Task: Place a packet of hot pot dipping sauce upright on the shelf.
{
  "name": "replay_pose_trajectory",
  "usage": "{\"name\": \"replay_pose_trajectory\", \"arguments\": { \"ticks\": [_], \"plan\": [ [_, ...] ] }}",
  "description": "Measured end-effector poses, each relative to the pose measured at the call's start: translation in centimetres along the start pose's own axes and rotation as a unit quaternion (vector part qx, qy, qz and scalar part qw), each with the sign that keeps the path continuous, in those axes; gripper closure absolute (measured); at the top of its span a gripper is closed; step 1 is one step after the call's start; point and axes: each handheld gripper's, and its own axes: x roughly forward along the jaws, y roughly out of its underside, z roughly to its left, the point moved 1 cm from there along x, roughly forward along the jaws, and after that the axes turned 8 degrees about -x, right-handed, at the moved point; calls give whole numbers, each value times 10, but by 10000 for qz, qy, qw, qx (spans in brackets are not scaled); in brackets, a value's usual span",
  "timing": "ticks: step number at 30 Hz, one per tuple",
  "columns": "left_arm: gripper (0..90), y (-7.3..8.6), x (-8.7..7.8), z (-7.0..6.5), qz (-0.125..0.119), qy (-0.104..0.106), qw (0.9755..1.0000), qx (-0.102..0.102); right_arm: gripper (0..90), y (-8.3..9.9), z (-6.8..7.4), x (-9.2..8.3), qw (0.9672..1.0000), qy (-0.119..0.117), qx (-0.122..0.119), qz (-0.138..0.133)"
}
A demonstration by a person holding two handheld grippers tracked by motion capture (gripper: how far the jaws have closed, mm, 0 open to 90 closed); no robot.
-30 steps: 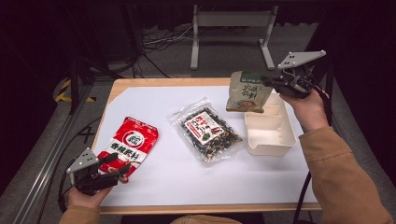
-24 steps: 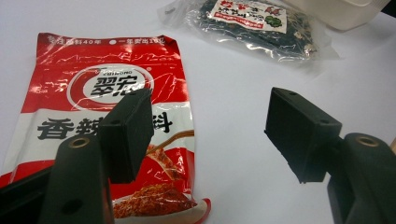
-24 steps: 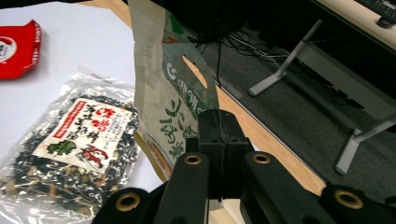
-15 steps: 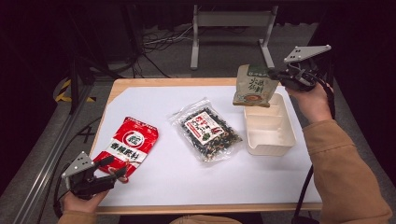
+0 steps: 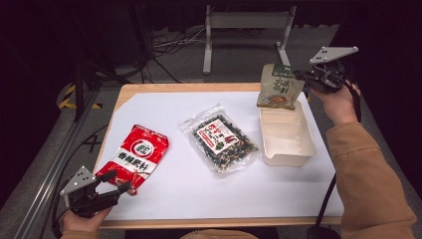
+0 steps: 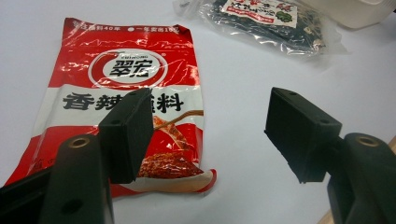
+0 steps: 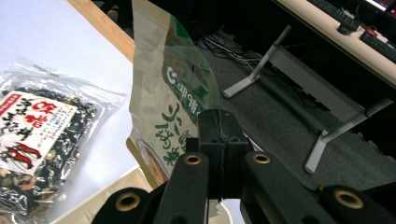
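My right gripper (image 5: 302, 77) is shut on the edge of a beige and green pouch (image 5: 277, 88), which hangs upright over the far end of a white tray (image 5: 303, 152). In the right gripper view the jaws pinch the pouch (image 7: 173, 107) between them. My left gripper (image 5: 119, 183) stands open at the table's near left corner, just off the bottom end of a red sauce packet (image 5: 137, 155). In the left gripper view the red packet (image 6: 126, 102) lies flat ahead, under the left jaw, with nothing between the jaws.
A clear bag of dark dried mix (image 5: 221, 141) lies in the middle of the white sheet (image 5: 199, 194), left of the tray. A metal stand (image 5: 244, 22) and cables lie on the floor beyond the table's far edge.
My right gripper has carried the pouch to the right, from the tray's far left corner to above its far end. The left gripper has barely shifted.
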Motion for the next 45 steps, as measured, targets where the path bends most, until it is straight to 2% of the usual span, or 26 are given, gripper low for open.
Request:
{"name": "replay_pose_trajectory", "arguments": {
  "ticks": [16,18,22,28,39,45],
  "plan": [
    [325,0,2,1,14,-8,10000,-11,899,21,-12,17,9997,119,81,217],
    [325,0,2,0,17,-9,10000,-10,899,25,-14,20,9996,89,170,229],
    [325,0,2,0,21,-9,10000,-17,899,28,-14,25,9994,77,187,278],
    [325,1,2,0,21,-2,10000,-14,899,31,-13,27,9996,84,167,191],
    [325,1,3,0,34,-2,10000,-18,897,29,-6,32,9999,-94,-3,97],
    [325,1,4,1,45,1,10000,-14,897,33,0,40,9994,-189,-68,266]
  ]
}}
